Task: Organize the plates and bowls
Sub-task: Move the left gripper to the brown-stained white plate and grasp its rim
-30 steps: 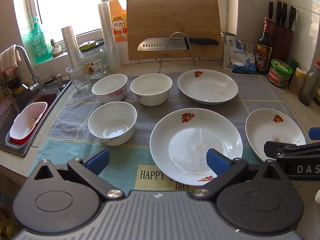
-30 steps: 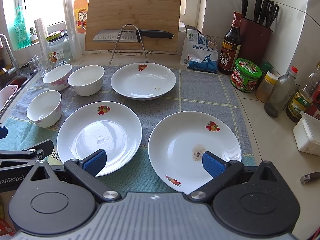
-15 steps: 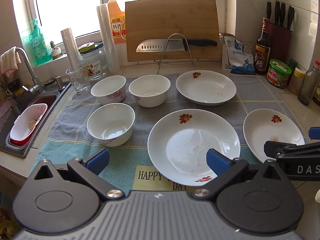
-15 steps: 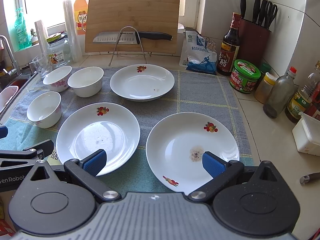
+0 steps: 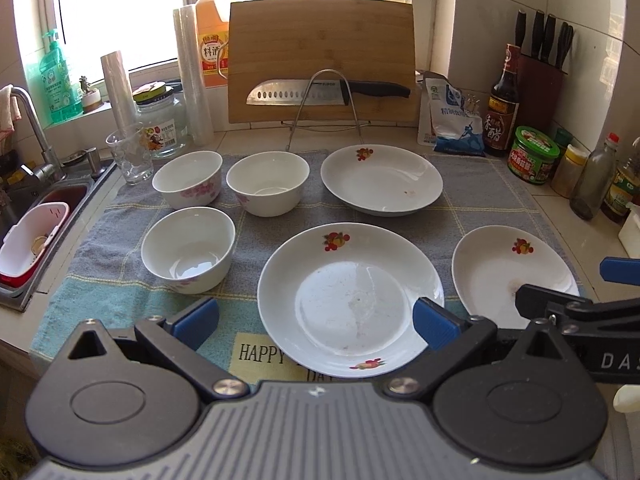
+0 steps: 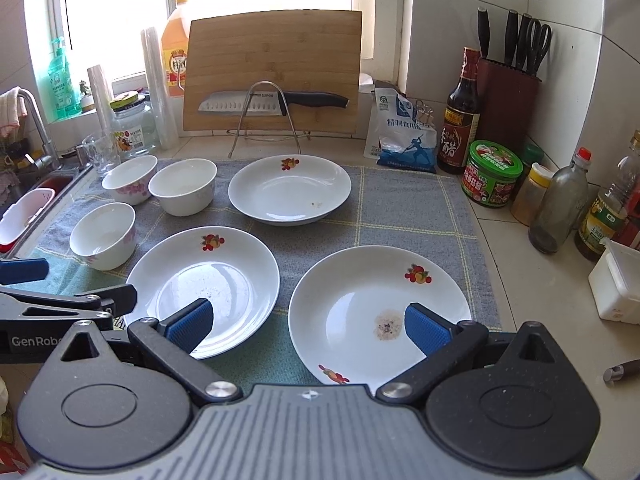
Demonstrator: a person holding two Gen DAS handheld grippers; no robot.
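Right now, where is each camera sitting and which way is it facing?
Left wrist: on the left tool, facing the window, over the middle plate; the right tool shows at right.
Right wrist: on the right tool, same heading, over the stained plate.
Both share three bowls, three plates, the cutting board.

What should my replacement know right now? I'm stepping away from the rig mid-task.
Left gripper: open, empty, over the near-middle plate.
Right gripper: open, empty, over the near-right plate.
A third plate and three bowls lie apart, single, on the towel.
Done: nothing stacked.
Left: stack the plates, nest the bowls.
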